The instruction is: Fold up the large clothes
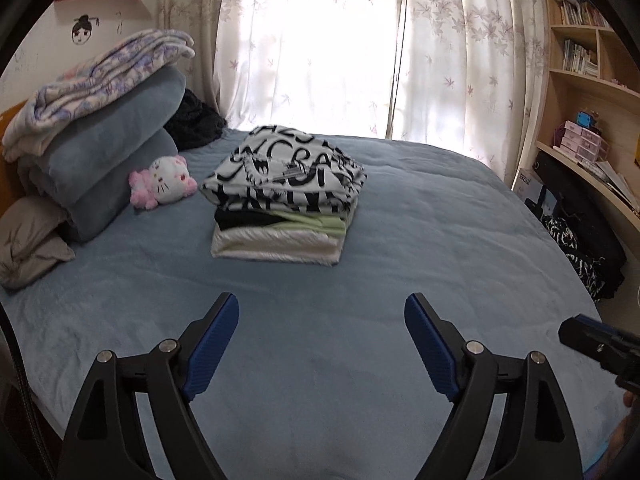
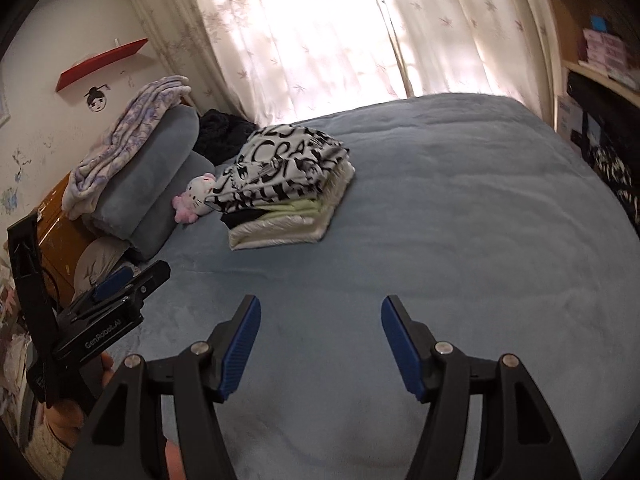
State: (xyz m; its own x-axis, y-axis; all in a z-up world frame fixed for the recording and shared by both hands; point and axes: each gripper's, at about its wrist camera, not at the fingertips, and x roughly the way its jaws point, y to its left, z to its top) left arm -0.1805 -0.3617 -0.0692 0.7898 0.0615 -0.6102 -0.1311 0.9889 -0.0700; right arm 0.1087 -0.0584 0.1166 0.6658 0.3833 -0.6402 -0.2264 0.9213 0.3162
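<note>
A stack of folded clothes [image 1: 282, 204] [image 2: 286, 188] lies on the blue bed [image 1: 420, 248] [image 2: 460, 208]. On top is a white garment with black lettering; under it lie black, pale green and white pieces. My left gripper [image 1: 322, 304] hangs over bare bedspread, short of the stack, jaws wide apart with nothing between them. My right gripper [image 2: 318, 306] is open too, over bare bedspread, empty. The left gripper [image 2: 132, 276] shows at the left edge of the right wrist view, held in a hand. The right gripper's tip [image 1: 580, 330] pokes in at the right of the left wrist view.
Rolled blue bedding [image 1: 116, 160] with a purple-patterned blanket [image 1: 100, 76] on top sits at the bed's left, beside a pink and white plush cat [image 1: 164, 182] and a grey pillow [image 1: 28, 240]. A dark garment [image 1: 196, 120] lies by the curtains [image 1: 320, 48]. Shelves [image 1: 580, 80] stand at right.
</note>
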